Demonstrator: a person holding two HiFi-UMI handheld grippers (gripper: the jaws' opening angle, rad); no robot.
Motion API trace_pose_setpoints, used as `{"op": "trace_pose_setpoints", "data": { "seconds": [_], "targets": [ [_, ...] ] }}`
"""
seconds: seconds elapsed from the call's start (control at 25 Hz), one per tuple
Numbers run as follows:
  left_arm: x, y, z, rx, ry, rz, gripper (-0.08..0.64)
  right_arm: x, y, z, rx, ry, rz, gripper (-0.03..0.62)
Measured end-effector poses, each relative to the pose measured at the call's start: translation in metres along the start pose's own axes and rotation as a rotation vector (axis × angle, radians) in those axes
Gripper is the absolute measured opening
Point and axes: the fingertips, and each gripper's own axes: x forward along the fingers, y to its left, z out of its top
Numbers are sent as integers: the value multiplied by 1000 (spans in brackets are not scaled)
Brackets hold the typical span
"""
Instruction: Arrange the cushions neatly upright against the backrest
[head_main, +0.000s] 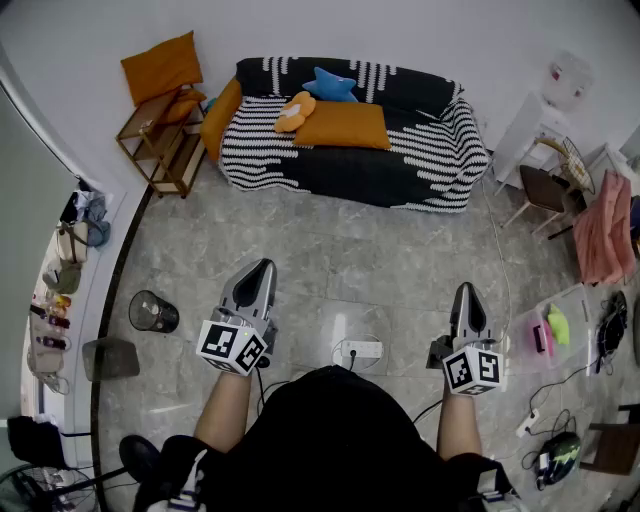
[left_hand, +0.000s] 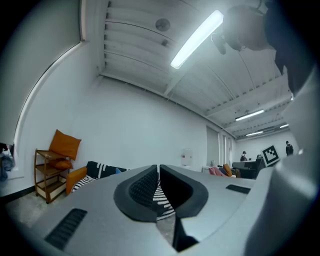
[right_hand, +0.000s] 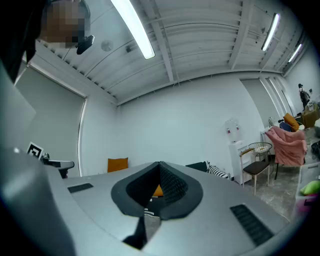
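Head view: I stand well back from sofa (head_main: 440, 150). Left claw (head_main: 262, 270) and right claw (head_main: 466, 294) level over floor, carrying nothing. Large orange cushion (head_main: 342, 126) lies flat on seat, flower cushion (head_main: 294, 112) slumped just beside it, blue star cushion (head_main: 330, 85) up by backrest, second orange cushion (head_main: 220, 118) at armrest.

Left gripper view: left claw pressed together, empty, sofa far ahead.

Right gripper view: right claw pressed together, empty.

My read: nothing arranged yet; approach and all uprighting left.
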Motion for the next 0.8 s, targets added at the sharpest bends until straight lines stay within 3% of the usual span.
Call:
{"op": "trace_pose_setpoints", "data": {
  "seconds": [0.56,0.8],
  "targets": [
    [12,-30,4,43,-17,-9,29,16,-2,-5,-8,15,88,28],
    [10,-50,4,73,-21,-54,35,5,-2,-14,37,-18,128,42]
  ]
}}
